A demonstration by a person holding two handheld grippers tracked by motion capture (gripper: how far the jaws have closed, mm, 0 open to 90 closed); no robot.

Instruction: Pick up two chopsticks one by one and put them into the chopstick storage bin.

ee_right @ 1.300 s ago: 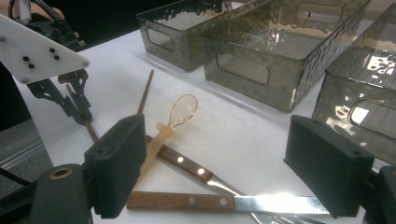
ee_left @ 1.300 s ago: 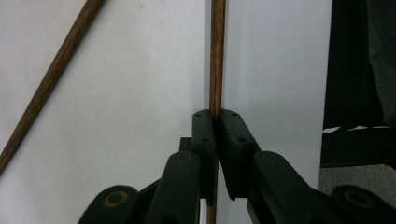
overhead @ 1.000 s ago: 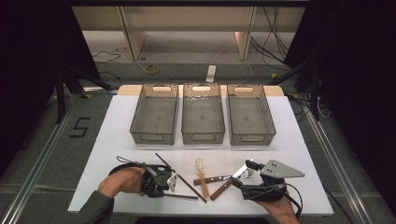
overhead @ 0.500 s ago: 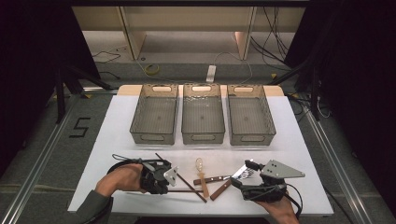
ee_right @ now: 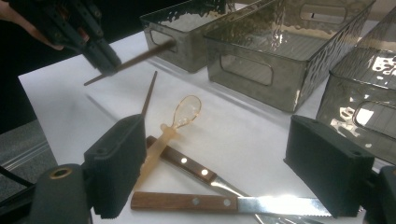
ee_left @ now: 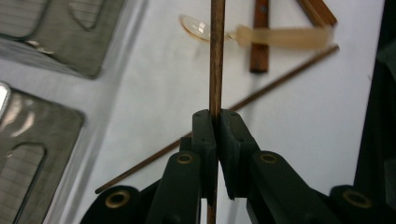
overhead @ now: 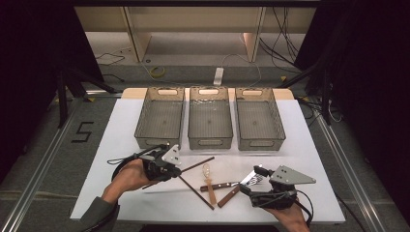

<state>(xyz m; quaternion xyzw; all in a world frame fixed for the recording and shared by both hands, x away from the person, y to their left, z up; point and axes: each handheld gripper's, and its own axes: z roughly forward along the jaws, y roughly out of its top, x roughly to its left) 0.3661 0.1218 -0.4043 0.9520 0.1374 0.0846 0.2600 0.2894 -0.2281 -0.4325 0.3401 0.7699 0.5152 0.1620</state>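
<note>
Left gripper (overhead: 175, 166) clamped on a chopstick (overhead: 196, 165), held clear of the table (overhead: 309, 145) in front of the left bin (overhead: 159, 121). Second chopstick (overhead: 196, 192) lies flat below it. Right gripper (overhead: 251, 181) has jaws wide apart, nothing between the pads, just over the knives (overhead: 227, 191) beside the spoon (overhead: 209, 178).

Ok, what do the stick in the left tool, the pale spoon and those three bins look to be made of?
Stick in the left tool: probably wood, brown and matt, with faint grain. Spoon: likely plastic, pale amber, with a see-through bowl. Bins: seemingly clear smoky plastic; glossy dimpled walls catch the light in the right gripper view.
</note>
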